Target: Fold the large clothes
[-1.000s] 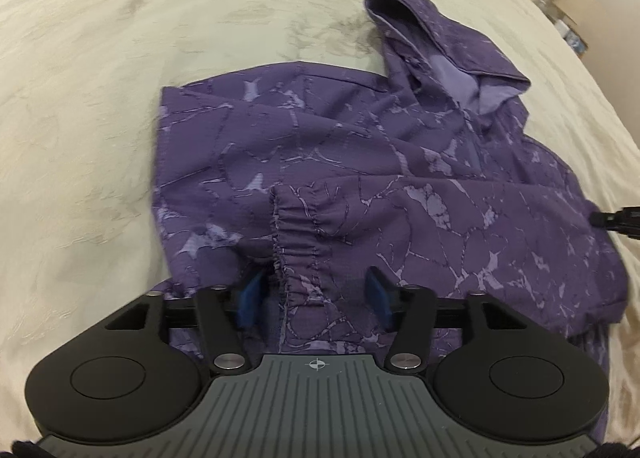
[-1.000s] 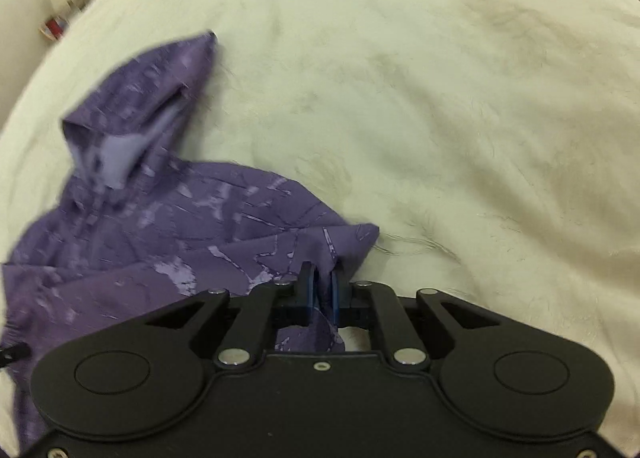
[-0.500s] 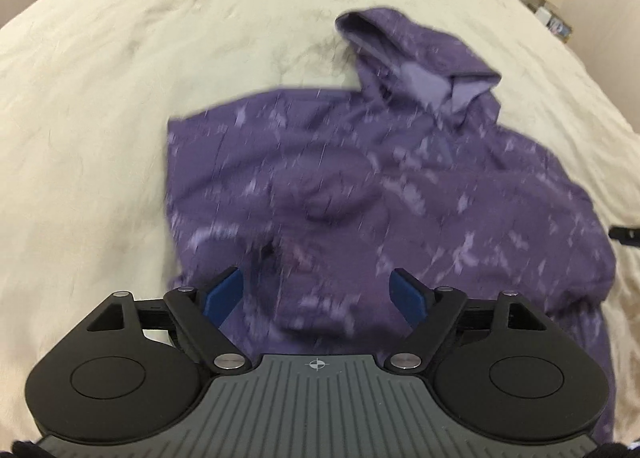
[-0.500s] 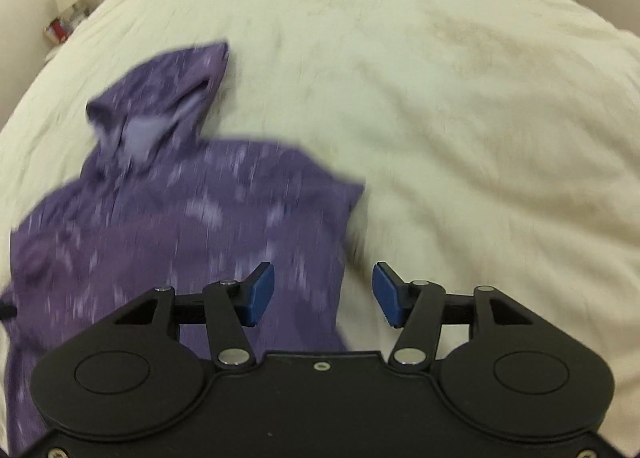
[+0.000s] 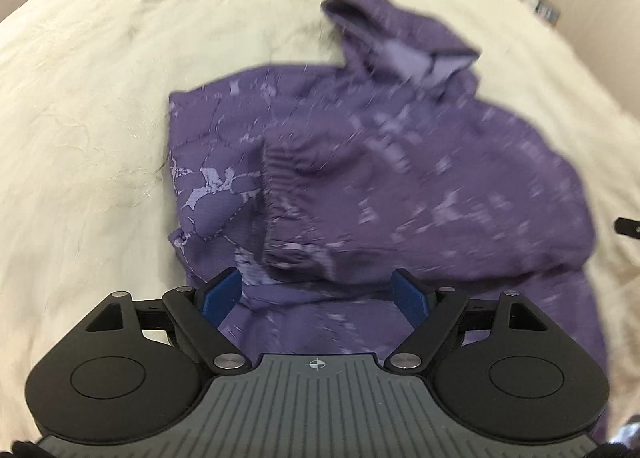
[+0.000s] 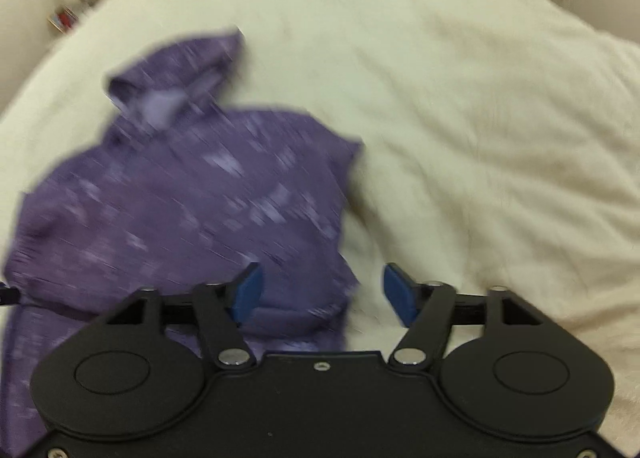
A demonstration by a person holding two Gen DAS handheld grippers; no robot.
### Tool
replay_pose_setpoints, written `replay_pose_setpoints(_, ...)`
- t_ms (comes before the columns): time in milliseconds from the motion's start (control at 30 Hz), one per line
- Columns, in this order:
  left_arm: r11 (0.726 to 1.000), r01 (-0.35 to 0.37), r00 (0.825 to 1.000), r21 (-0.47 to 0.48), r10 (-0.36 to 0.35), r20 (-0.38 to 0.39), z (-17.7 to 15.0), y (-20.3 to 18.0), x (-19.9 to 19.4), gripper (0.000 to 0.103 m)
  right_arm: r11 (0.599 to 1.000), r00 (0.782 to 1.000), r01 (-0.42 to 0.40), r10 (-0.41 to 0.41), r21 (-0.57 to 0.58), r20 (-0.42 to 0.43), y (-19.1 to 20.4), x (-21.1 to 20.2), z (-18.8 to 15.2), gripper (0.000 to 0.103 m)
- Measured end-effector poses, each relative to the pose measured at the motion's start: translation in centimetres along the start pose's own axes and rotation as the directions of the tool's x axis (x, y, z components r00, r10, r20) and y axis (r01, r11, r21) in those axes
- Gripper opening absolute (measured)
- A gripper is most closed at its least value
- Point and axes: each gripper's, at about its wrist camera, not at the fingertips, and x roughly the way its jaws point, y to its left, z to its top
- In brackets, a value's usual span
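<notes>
Right gripper [image 6: 318, 292] jaws opening, empty, purple marbled hooded jacket's [image 5: 380, 178] edge dropped from earlier pinch. Left gripper [image 5: 318, 294] jaws wide, empty above jacket's ribbed cuff [image 5: 280, 186]. Both pulled back from jacket. Jacket lay on cream fleece bedspread [image 6: 460, 118], sleeves folded in, hood out. Likely next: fold body.

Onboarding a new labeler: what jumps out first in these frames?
The purple marbled hoodie dominates, spread on the cream bedspread with its hood pointing away and a ribbed sleeve cuff folded across the body. Both sets of blue-padded tongs hang over its near edge with nothing gripped: the left tongs stand open, and the right tongs, at the hoodie's right edge, are opening.
</notes>
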Motion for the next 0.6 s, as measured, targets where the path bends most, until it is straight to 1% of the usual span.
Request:
replay_pose_setpoints(100, 0.999, 0.032, 0.998, -0.001, -0.032, 0.054, 0.3, -0.7, -2.3, 0.081, 0.999, 0.997, -0.034, 0.036, -0.027, 0.074, 1.2, -2.8, 0.7, 0.080)
replay_pose_setpoints(167, 0.999, 0.043, 0.993, 0.025, -0.046, 0.106, 1.2, -1.3, -3.9, 0.081, 0.997, 0.991, -0.056, 0.061, -0.046, 0.118, 1.9, -4.5, 1.3, 0.087)
replay_pose_setpoints(233, 0.997, 0.048, 0.985, 0.053, -0.056, 0.165, 2.6, -1.8, -5.4, 0.081, 0.995, 0.984, -0.067, 0.077, -0.069, 0.158, 2.8, -5.5, 2.2, 0.089)
replay_pose_setpoints(300, 0.996, 0.049, 0.972, 0.076, -0.065, 0.224, 4.4, -2.5, -6.6, 0.081, 0.993, 0.976, -0.064, 0.084, -0.101, 0.202, 3.9, -6.4, 3.4, 0.094)
replay_pose_setpoints(367, 0.994, 0.050, 0.959, 0.095, -0.074, 0.273, 6.5, -3.1, -7.3, 0.081, 0.991, 0.962, -0.062, 0.091, -0.117, 0.258, 4.8, -7.0, 4.8, 0.102)
replay_pose_setpoints(467, 0.993, 0.036, 0.945, 0.115, -0.071, 0.320, 9.8, -4.3, -7.2, 0.081, 0.992, 0.932, -0.048, 0.087, -0.120, 0.352, 6.1, -6.9, 7.2, 0.102)
replay_pose_setpoints(500, 0.993, 0.027, 0.941, 0.119, -0.065, 0.331, 11.0, -4.6, -6.8, 0.081, 0.991, 0.927, -0.046, 0.088, -0.123, 0.365, 6.5, -6.3, 8.2, 0.102)
replay_pose_setpoints(600, 0.991, -0.023, 0.937, 0.133, -0.025, 0.347, 14.3, -5.4, -4.8, 0.081, 0.985, 0.931, -0.084, 0.132, -0.153, 0.340, 7.6, -3.5, 11.5, 0.102)
